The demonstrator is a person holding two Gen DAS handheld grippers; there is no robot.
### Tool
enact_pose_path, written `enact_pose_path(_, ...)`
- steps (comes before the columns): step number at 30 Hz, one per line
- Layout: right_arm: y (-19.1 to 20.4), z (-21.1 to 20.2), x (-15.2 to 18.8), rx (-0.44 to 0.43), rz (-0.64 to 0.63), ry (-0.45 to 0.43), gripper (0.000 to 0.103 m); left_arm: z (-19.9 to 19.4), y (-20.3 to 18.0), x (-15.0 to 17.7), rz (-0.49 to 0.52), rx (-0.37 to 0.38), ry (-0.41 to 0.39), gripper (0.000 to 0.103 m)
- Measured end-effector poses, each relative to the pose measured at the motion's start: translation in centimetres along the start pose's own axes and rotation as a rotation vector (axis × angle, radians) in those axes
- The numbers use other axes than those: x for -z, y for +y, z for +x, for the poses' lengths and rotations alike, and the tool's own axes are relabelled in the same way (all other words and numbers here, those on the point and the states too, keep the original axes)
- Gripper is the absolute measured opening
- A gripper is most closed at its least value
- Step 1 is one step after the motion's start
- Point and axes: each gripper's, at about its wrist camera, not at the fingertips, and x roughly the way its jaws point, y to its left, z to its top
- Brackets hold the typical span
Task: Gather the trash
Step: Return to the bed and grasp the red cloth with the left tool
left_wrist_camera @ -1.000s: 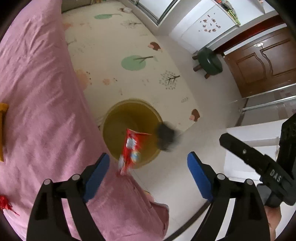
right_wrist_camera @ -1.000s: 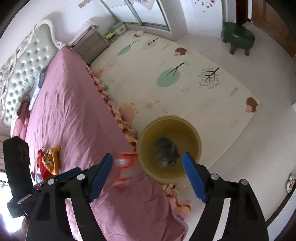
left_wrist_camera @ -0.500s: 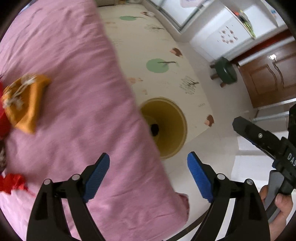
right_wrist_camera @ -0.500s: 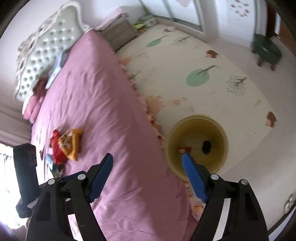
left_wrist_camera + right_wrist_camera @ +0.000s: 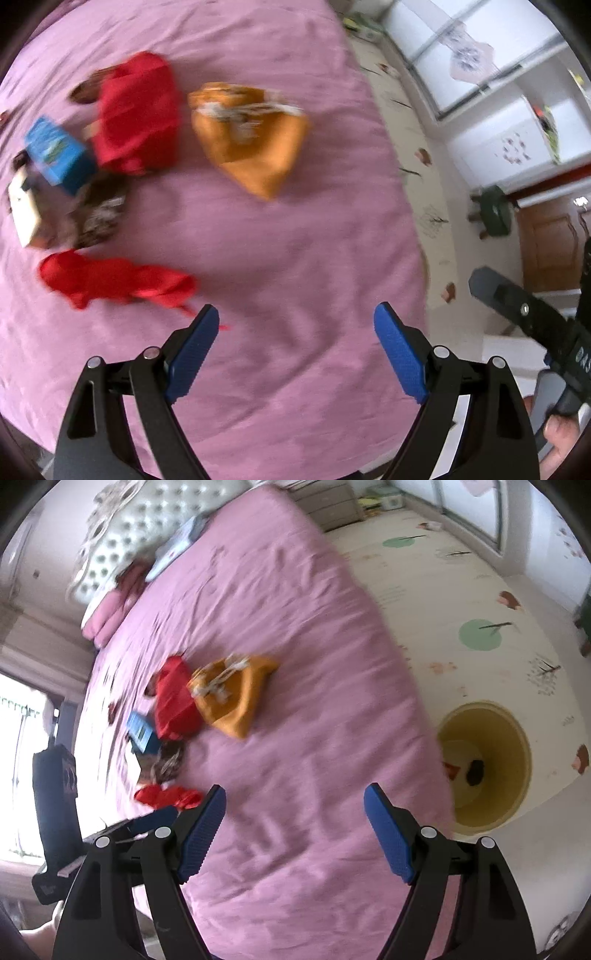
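Trash lies on the pink bed [image 5: 295,240]: an orange bag [image 5: 255,140], a red bag [image 5: 136,114], a crumpled red wrapper [image 5: 114,280], a blue box [image 5: 57,155], a white box [image 5: 24,210] and a brown wrapper [image 5: 99,218]. The same pile shows in the right wrist view, with the orange bag [image 5: 232,698] and the red wrapper [image 5: 166,797]. My left gripper [image 5: 297,350] is open and empty above the bed, the red wrapper just left of it. My right gripper [image 5: 293,830] is open and empty. A yellow bin [image 5: 513,771] on the floor holds a red packet and a dark lump.
A patterned play mat [image 5: 461,602] covers the floor beside the bed. A green stool [image 5: 493,214] stands near a wooden door [image 5: 550,247]. A tufted headboard [image 5: 122,539] and pink pillows [image 5: 107,616] are at the bed's far end, with a nightstand [image 5: 328,502] beyond.
Both grippers have swung from above the bin back over the bed. The red packet and dark lump that were falling now lie in the bin. The trash pile has come into view.
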Motion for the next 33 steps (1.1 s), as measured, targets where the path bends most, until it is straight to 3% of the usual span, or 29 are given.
enact_pose_path(13, 9.5, 6.8, 2.2, -0.026, -0.109, 0.129, 0.075, -0.1, 11.6, 1.1, -0.287, -0.051, 0.003, 0.087)
enact_pose_path(19, 11.3, 8.6, 1.8, -0.041, -0.171, 0.179, 0.075, 1.2, 13.8, 0.9, -0.399, -0.071, 0.011, 0.087)
enact_pose_path(31, 12.7, 12.0, -0.6, -0.055, -0.276, 0.269, 0.075, 5.8, 16.4, -0.5, -0.723, -0.012, 0.044, 0.088)
enact_pose_path(33, 12.8, 12.3, -0.9, -0.048, -0.288, 0.275, 0.075, 6.4, 16.5, -1.2, -0.730, -0.053, 0.063, 0.086)
